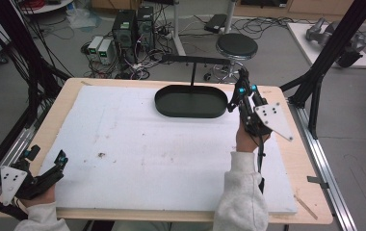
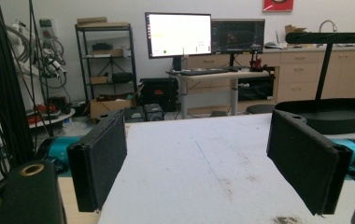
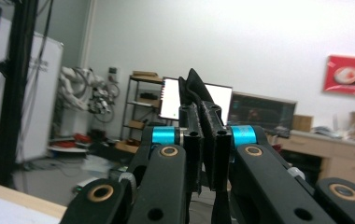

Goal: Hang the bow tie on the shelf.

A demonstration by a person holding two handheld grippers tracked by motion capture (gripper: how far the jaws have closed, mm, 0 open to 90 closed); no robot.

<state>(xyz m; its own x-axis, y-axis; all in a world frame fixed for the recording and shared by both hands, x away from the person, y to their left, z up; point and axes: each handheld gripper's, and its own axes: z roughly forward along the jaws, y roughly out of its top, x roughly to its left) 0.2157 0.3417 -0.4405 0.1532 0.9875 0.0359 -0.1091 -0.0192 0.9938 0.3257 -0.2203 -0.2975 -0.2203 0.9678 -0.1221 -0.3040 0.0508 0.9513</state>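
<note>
— Since the right gripper is clamped on something thin and black, what is held?
— A dark edge is seen pinched between its closed jaws; it appears to be the rim of the black oval tray, at that tray's right end, near the far edge of the desk.
— How is the step best done?
— The grip should be kept firm and the tray moved level, judged from its shallow wall.
— And the left gripper?
— It is held open and empty at the desk's near left corner, well apart.
</note>
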